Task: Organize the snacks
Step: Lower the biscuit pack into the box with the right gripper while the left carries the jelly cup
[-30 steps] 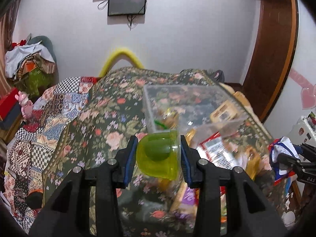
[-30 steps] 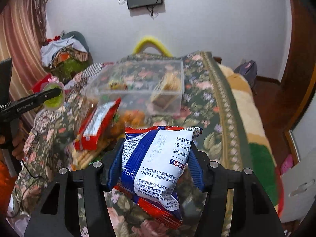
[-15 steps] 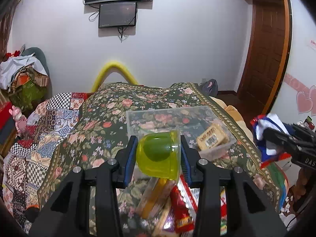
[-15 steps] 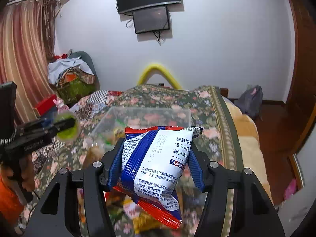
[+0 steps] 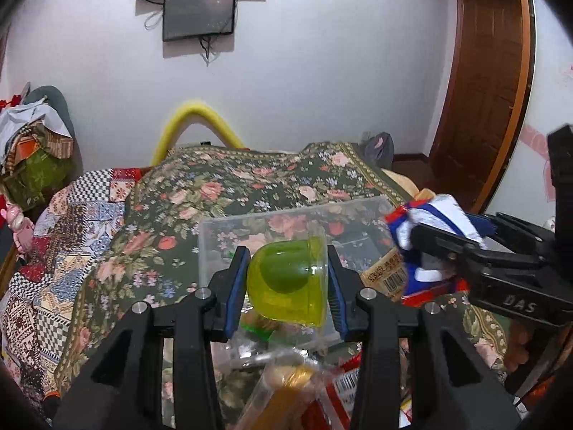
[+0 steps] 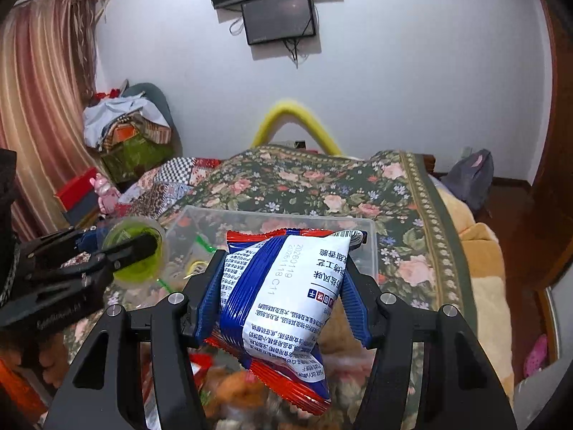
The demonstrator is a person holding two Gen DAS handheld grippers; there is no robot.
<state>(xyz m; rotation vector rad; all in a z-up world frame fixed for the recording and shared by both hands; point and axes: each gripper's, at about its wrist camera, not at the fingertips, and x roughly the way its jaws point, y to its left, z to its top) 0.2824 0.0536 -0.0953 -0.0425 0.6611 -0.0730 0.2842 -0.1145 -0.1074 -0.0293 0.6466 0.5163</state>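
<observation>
My left gripper (image 5: 286, 279) is shut on a yellow-green jelly cup (image 5: 290, 283), held above the near edge of a clear plastic box (image 5: 286, 220) on the floral bedspread. My right gripper (image 6: 283, 286) is shut on a blue, white and red snack packet (image 6: 286, 294), held over the box's near side (image 6: 369, 247). In the left wrist view the right gripper (image 5: 426, 236) comes in from the right with the packet (image 5: 440, 211). In the right wrist view the left gripper (image 6: 143, 247) holds the cup (image 6: 136, 254) at the box's left.
Loose snack packets (image 5: 286, 390) lie on the bedspread below both grippers. A wrapped biscuit pack (image 5: 386, 276) sits in the box. The quilt (image 5: 71, 222) covers the bed's left. The bed's right edge (image 6: 476, 251) drops to the floor.
Both grippers have risen from the snack pile and moved toward the box, each keeping its item. The right gripper has come closer to the left one.
</observation>
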